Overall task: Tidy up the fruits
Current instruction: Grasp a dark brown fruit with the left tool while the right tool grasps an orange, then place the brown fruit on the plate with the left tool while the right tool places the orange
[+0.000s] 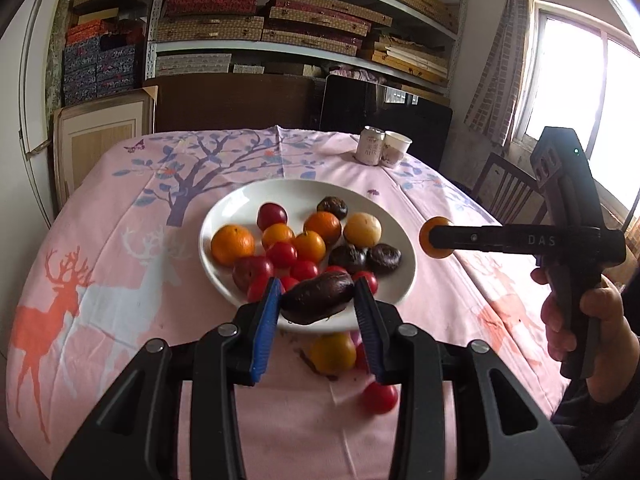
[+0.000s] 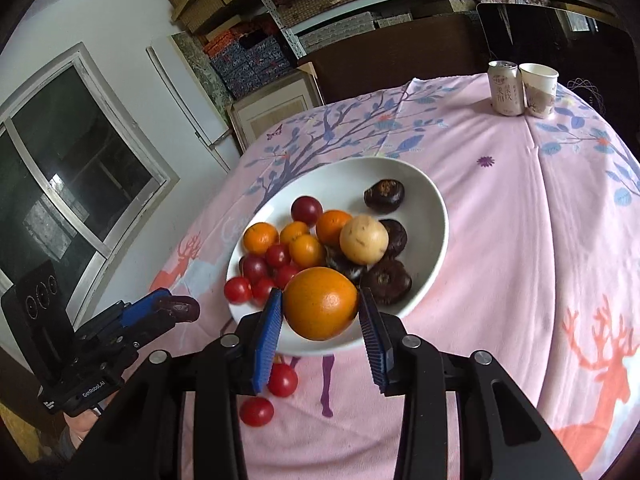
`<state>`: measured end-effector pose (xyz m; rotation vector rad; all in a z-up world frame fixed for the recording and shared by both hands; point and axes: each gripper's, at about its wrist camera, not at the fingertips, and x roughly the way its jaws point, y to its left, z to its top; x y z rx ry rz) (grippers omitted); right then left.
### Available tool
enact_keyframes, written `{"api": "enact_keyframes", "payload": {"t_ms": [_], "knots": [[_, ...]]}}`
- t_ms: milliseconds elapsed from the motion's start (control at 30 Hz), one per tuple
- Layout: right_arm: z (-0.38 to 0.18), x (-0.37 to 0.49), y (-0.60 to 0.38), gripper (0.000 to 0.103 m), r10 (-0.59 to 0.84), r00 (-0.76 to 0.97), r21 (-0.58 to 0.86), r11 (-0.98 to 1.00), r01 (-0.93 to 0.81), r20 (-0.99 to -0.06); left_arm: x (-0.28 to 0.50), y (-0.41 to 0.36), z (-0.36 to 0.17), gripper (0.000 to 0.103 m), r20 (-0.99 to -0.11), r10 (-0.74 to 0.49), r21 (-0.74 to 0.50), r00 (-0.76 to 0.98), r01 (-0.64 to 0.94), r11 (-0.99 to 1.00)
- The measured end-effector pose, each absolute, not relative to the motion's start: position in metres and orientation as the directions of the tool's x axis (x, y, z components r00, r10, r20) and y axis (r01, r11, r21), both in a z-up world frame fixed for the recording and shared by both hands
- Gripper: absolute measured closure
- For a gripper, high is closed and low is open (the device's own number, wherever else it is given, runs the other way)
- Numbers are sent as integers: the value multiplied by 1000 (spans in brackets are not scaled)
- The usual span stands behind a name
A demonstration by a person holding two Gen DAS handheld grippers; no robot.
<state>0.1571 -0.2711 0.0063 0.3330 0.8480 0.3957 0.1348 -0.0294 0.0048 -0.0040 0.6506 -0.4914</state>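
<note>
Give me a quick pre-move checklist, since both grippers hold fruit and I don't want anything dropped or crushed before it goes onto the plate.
1. Left gripper holds the dark oblong fruit: ok.
2. Right gripper holds the orange: ok.
3. Free space on the white plate: ok, far side bare.
4. The two grippers apart from each other: ok.
5. Loose red tomatoes on the cloth below: not ok, not yet collected.
6. Grip force on the soft dark fruit: cannot tell.
</note>
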Motion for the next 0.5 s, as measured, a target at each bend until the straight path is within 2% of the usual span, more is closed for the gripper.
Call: {"api": "enact_keyframes", "payload": {"t_ms": [167, 367, 400, 467, 500], "knots": [[11, 210, -246, 64, 449, 587, 418, 886, -199, -674, 194, -48, 8, 66, -596, -420, -145, 684, 423, 894], [-3, 245, -232, 61, 388, 587, 382, 913, -141, -711, 246, -56, -16, 65, -660, -366, -138, 656, 373, 917], [-2, 241, -232, 57, 389, 595, 383, 913, -144, -703, 246, -53, -17, 62, -657, -368, -146, 657, 369, 918], [4, 229, -233, 54, 379, 617, 364, 918, -157, -690, 238, -44, -11, 43, -636, -371, -156, 677, 359, 920], [7, 221, -235, 54, 374, 624, 353, 921, -163, -687, 229, -38, -7, 38, -618, -378, -160, 689, 361, 919]]}}
